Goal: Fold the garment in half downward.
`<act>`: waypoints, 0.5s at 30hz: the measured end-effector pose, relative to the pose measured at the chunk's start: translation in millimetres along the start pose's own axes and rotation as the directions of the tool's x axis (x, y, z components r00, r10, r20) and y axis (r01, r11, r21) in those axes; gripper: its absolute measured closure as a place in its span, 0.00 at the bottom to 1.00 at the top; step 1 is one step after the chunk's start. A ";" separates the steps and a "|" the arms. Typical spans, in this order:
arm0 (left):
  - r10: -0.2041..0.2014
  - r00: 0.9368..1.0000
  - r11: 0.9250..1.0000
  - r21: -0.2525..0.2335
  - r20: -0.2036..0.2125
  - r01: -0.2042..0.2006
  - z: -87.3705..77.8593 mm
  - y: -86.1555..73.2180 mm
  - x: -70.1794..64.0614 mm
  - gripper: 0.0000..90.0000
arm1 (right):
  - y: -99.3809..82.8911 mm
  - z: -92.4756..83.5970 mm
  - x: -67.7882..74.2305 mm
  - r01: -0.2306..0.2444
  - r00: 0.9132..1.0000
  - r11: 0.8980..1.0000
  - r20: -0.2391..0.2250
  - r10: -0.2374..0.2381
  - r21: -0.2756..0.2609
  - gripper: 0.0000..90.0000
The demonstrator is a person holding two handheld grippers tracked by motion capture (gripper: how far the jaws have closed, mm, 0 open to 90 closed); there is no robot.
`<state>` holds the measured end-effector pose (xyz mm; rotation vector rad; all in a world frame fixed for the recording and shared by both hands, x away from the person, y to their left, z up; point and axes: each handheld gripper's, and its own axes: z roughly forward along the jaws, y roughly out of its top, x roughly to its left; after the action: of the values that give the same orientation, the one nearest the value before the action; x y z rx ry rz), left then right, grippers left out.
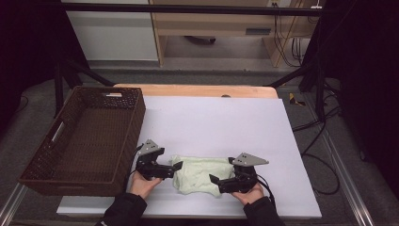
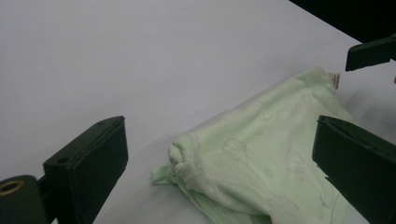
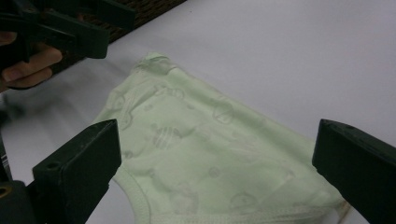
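Observation:
A pale green printed garment [image 1: 197,175] lies folded on the white table cover [image 1: 216,117], near the front edge. My left gripper [image 1: 177,165] is at the garment's left end, jaws wide apart and pointing right. In the left gripper view the bunched corner of the garment [image 2: 261,163] lies between the jaws of my left gripper [image 2: 219,144], untouched by either. My right gripper [image 1: 214,180] is at the garment's right front, also open. In the right gripper view the flat cloth [image 3: 201,149] spreads under my right gripper [image 3: 219,149], with a hemmed edge nearest.
A brown wicker basket [image 1: 141,113] sits empty at the table's left, overhanging the edge. A strip of bare wood [image 1: 197,90] shows at the table's far side. Black stands and cables lie on the floor to the right.

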<state>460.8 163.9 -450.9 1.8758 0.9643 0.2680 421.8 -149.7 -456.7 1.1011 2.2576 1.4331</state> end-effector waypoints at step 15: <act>-0.013 0.999 0.999 0.039 -0.033 0.014 18.4 -2.2 6.0 0.04 | -1.2 8.7 13.3 0.024 0.999 1.000 -0.030 -0.023 0.015 0.02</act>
<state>473.8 156.5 -463.3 1.9049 1.0103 0.2741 417.0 -134.8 -459.5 1.0613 2.2981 1.4345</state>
